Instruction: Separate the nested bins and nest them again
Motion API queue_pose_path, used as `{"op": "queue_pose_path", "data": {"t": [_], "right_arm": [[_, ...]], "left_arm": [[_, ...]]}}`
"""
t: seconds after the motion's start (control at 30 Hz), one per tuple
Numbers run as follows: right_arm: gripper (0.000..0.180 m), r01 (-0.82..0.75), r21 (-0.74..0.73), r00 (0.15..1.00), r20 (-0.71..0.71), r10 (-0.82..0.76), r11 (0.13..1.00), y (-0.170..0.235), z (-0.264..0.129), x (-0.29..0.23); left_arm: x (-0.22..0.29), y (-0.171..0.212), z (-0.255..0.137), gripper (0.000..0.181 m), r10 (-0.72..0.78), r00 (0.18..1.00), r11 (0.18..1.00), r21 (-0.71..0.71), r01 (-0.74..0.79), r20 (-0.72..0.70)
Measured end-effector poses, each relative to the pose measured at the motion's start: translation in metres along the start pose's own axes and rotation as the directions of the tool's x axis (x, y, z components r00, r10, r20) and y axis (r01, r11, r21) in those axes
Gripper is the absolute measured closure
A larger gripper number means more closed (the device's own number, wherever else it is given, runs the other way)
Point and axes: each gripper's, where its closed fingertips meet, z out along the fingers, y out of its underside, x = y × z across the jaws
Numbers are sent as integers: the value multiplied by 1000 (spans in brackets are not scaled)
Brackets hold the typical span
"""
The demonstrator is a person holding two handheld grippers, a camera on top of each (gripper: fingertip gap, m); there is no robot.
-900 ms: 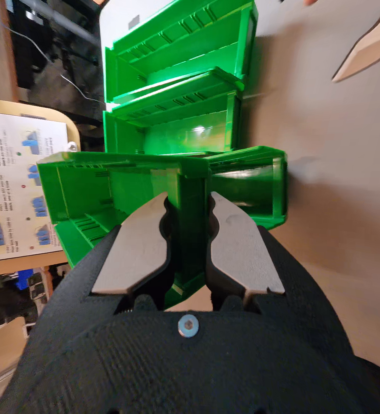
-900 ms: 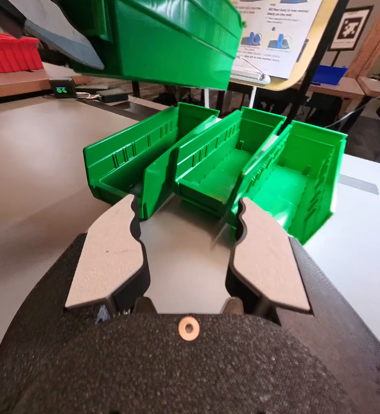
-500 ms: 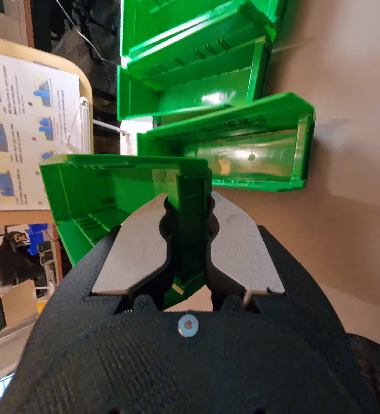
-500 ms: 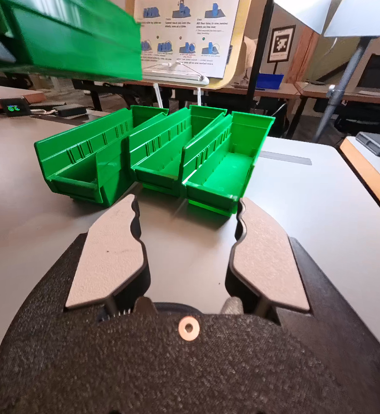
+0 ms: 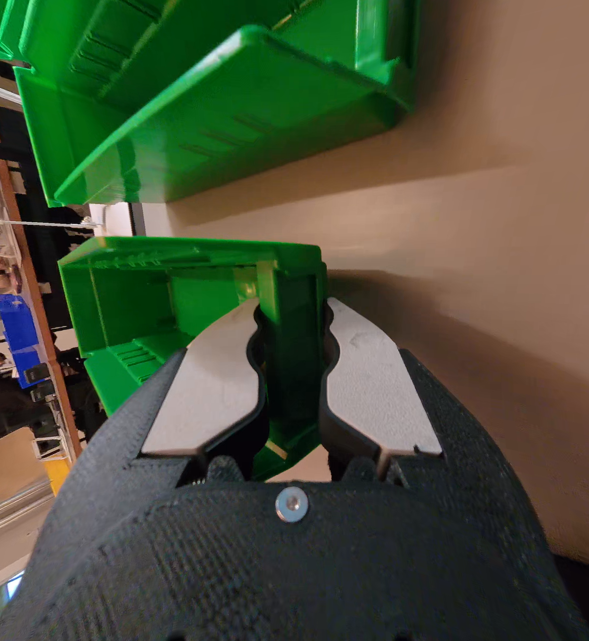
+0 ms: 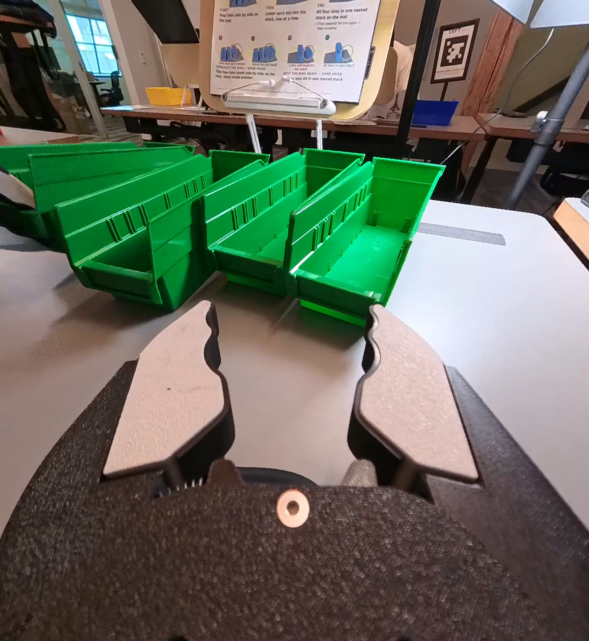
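Observation:
Three green bins stand side by side on the table in the right wrist view: left (image 6: 126, 239), middle (image 6: 251, 222), right (image 6: 359, 242). A fourth green bin (image 6: 88, 170) is at their far left, low by the table; whether it touches the table I cannot tell. My left gripper (image 5: 291, 305) is shut on that bin's front wall (image 5: 293, 347); the bin's inside (image 5: 130, 312) shows to the left of the fingers. The nearest standing bin (image 5: 216, 121) is just above it in the left wrist view. My right gripper (image 6: 291, 312) is open and empty, in front of the row.
The table (image 6: 494, 329) has bare room to the right and in front of the bins. An instruction board on a stand (image 6: 293, 52) is behind the table. A strip of grey tape (image 6: 459, 234) lies at the back right. Another table edge (image 6: 584, 239) is at far right. Across from one pair of fingers to the other is roughly 35 cm.
My left gripper has brought its bin down from above the row to the table's level at the left end of it. My right gripper has drawn back and stayed open.

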Motion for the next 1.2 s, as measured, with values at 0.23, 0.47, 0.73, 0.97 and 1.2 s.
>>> {"op": "queue_pose_path", "data": {"t": [0.23,0.47,0.73,0.97,1.2], "right_arm": [[102,-16,10,1000,-5,16,1000,0,-1,2],[107,-24,24,1000,-7,24,999,-1,-2,3],[107,-16,14,1000,-4,16,1000,0,-1,2],[112,8,22,1000,7,-8,1000,0,-2,-2],[114,-27,37,999,24,27,999,-1,-3,0]], "left_arm": [[-8,11,23,151,1,1000,1000,-15,-1,2],[-12,13,30,132,-47,999,999,13,47,-17],[-35,-66,-49,132,-288,956,875,389,287,-58],[9,-130,-38,137,-96,993,916,384,117,-74],[28,-145,17,152,26,997,991,135,-15,-78]]}}
